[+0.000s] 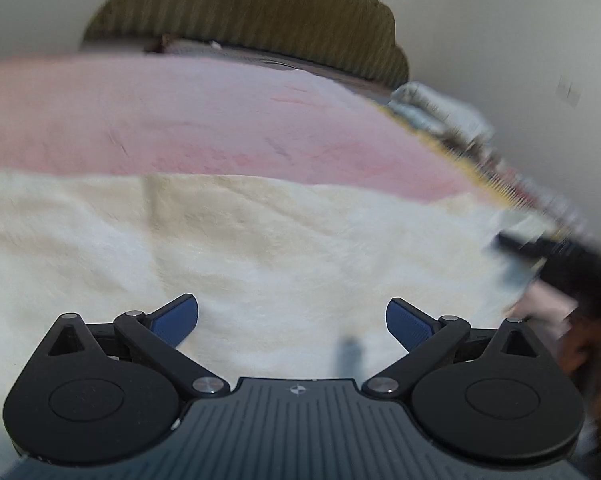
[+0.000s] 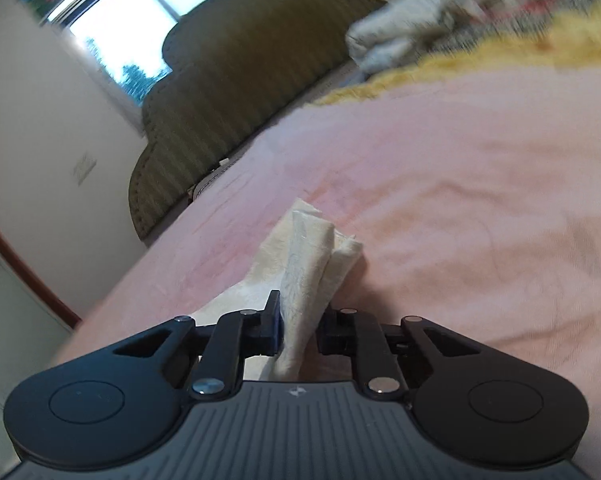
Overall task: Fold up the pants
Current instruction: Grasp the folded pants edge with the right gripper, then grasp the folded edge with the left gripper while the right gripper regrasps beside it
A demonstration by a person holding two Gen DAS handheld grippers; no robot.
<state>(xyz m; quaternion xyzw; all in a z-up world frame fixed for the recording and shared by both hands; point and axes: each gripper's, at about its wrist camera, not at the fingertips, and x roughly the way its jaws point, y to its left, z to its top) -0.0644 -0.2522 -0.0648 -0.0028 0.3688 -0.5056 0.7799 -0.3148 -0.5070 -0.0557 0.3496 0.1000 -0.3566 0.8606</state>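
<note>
The cream pants (image 1: pixel 260 248) lie spread on the pink blanket (image 1: pixel 180 120), on the near side of it from the olive headboard (image 1: pixel 252 12). The left gripper (image 1: pixel 292 320) hangs over them with its blue pads (image 1: pixel 178 320) wide apart, nothing between. The right gripper (image 2: pixel 300 320) is clamped on a bunched fold of the pants (image 2: pixel 306 264), the cloth sticking up out of its jaws toward the headboard (image 2: pixel 236 80). A pile of laundry (image 2: pixel 404 28) sits beside the headboard.

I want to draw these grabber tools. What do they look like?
Each has a grey ribbed body with a tiny star-like mark, two round black discs and black jointed bars with silver pins. The left gripper has blue ridged pads; the right gripper looks alike.
</note>
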